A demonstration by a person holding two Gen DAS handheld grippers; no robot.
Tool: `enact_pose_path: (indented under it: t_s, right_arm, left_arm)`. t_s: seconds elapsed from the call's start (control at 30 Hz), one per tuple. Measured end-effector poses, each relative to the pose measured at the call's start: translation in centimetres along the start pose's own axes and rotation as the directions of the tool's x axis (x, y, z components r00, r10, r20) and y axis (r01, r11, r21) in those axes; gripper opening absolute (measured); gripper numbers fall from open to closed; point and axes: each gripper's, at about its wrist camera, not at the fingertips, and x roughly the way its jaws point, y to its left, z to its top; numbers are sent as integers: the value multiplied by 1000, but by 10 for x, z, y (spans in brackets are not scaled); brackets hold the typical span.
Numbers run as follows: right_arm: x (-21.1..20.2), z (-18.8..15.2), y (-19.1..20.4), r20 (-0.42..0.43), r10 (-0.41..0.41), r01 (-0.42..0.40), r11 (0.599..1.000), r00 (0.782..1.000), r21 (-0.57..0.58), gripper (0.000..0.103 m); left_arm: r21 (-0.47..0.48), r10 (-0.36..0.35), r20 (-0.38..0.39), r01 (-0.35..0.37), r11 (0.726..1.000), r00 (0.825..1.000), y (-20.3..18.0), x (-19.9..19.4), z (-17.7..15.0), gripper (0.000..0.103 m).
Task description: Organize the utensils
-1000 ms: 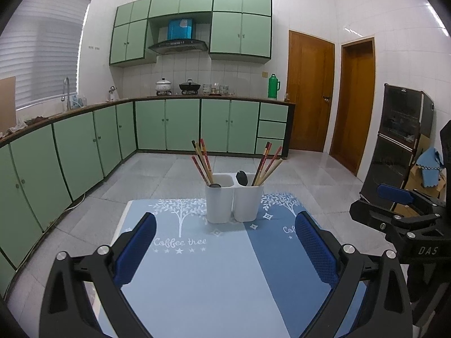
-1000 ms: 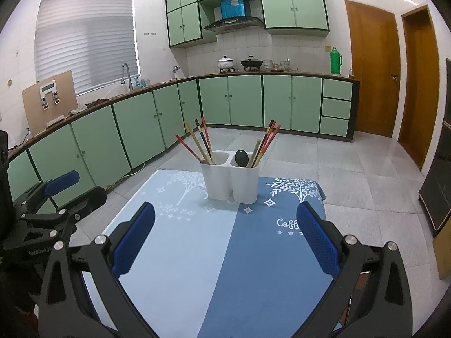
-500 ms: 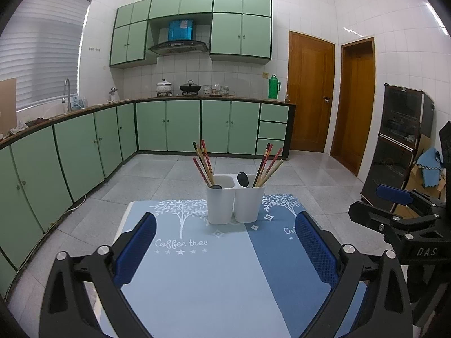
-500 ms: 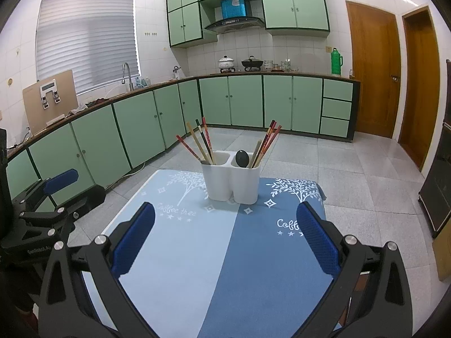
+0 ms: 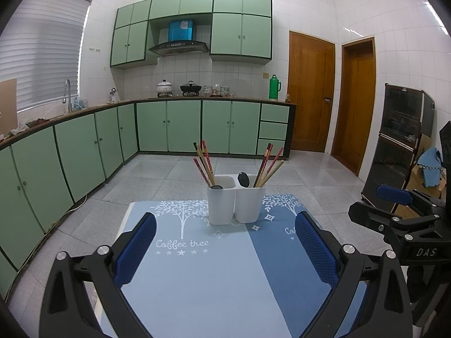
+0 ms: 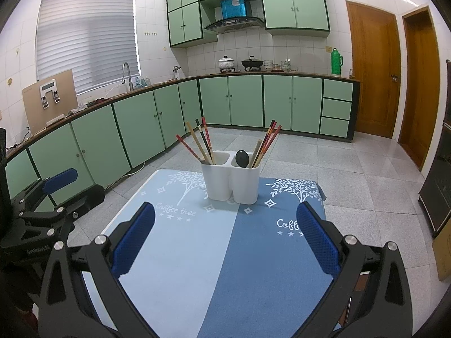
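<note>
Nearest to the cameras, the left gripper (image 5: 225,242) and the right gripper (image 6: 225,233) both hang above the near part of the table with their blue fingers spread wide and nothing between them, so both are released and empty. In the right wrist view the left gripper appears also at the left edge, and in the left wrist view the right one appears at the right edge; they are side by side, well apart from each other, and both look toward the same target. I think they are held back like this to keep the whole work area in view before a reach. Under them lies the table mat (image 5: 197,281), half light blue and half darker blue, and its near part is bare; no loose utensil shows on it. Farther on, near the far edge of the mat, the white utensil holder (image 5: 236,202) stands upright, with two compartments touching side by side. In the left compartment the left chopsticks (image 5: 203,163) lean to the left, and a dark rounded end, maybe of a spoon, lies at the rim. In the right compartment the right chopsticks (image 5: 267,166) lean to the right, beside the black spoon (image 5: 243,179). Both kinds seem mixed in each compartment, so probably the sorting is not finished. Behind the table are green cabinets (image 5: 183,125).
</note>
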Motion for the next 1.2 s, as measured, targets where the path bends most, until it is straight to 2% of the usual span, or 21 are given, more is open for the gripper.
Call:
enact_pose_path:
  t_s: [1.2]
  right_arm:
    - [5, -2, -1, -10, 1, -1, 1000, 1000, 7, 97]
  left_arm:
    - [3, 5, -11, -5, 1000, 1000, -4, 1, 2, 97]
